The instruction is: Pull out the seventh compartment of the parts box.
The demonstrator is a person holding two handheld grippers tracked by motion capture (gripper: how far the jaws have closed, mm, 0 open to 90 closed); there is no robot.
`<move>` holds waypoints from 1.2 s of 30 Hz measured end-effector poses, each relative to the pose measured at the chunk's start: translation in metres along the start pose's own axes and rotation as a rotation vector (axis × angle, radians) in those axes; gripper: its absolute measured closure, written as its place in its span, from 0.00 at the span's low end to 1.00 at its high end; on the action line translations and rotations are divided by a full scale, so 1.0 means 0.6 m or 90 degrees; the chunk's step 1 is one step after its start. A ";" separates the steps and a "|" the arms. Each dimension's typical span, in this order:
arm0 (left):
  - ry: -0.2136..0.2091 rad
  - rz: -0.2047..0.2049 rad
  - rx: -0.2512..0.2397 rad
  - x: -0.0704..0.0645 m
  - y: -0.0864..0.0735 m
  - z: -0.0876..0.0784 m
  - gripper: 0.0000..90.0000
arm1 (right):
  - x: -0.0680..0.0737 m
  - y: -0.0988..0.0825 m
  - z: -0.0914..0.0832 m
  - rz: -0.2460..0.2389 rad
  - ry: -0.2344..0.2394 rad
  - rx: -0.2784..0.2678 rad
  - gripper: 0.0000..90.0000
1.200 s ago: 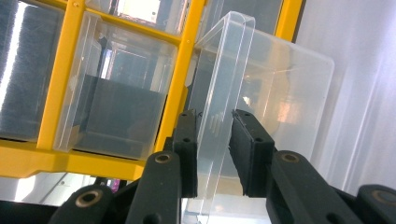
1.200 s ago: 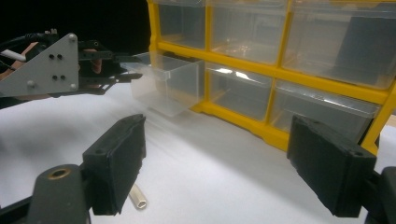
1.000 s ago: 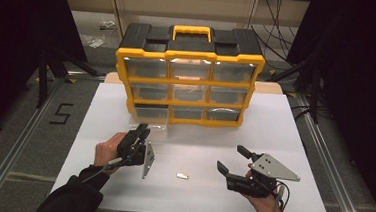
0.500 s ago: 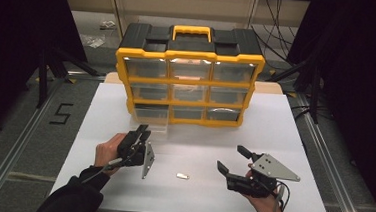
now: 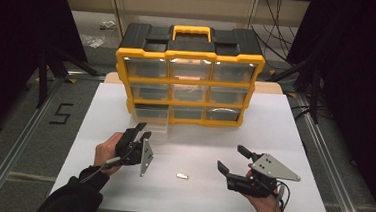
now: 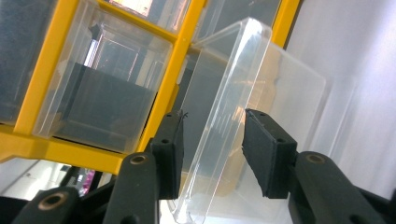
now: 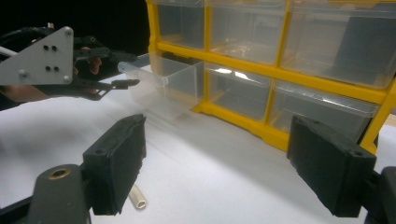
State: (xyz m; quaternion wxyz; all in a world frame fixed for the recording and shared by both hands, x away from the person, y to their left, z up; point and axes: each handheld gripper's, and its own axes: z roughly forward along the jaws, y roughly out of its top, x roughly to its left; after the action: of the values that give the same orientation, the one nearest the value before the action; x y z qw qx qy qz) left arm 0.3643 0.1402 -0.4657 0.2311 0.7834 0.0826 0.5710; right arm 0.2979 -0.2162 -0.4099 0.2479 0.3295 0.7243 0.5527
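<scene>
A yellow and black organizer (image 5: 187, 81) with clear drawers stands at the back of the white table. Its bottom-left drawer (image 5: 151, 117) (image 7: 163, 86) is pulled out. My left gripper (image 5: 141, 131) (image 6: 212, 144) is open, its jaws standing either side of that drawer's clear front wall (image 6: 224, 116) with small gaps. My right gripper (image 5: 232, 160) (image 7: 224, 163) is wide open above the table at the front right, holding nothing. A small white tube (image 5: 182, 176) (image 7: 138, 199) lies on the table between the two grippers.
The white table (image 5: 283, 143) has bare room on both sides of the organizer and along the front. Dark floor, metal rails and stand legs surround it. Cables hang behind at the right.
</scene>
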 end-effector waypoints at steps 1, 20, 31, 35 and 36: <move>-0.003 -0.008 -0.001 0.001 0.002 -0.002 0.62 | 0.000 0.000 0.000 -0.001 0.000 0.000 0.23; -0.079 -0.163 -0.033 0.010 0.016 -0.016 0.44 | 0.002 0.000 0.000 0.000 0.001 0.000 0.23; -0.159 -0.312 -0.114 0.023 0.024 -0.028 0.34 | -0.002 -0.001 -0.002 0.003 -0.005 0.004 0.23; -0.179 -0.346 -0.126 0.026 0.026 -0.030 0.34 | -0.002 -0.001 -0.003 0.000 -0.004 0.004 0.23; -0.183 -0.353 -0.131 0.027 0.026 -0.031 0.34 | -0.002 -0.001 -0.003 0.001 -0.004 0.002 0.23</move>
State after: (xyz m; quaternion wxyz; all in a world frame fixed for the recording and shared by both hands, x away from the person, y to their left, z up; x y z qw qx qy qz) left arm 0.3502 0.1377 -0.4404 0.4650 0.7760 0.2017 0.3753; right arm 0.2975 -0.2182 -0.4102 0.2495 0.3323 0.7241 0.5504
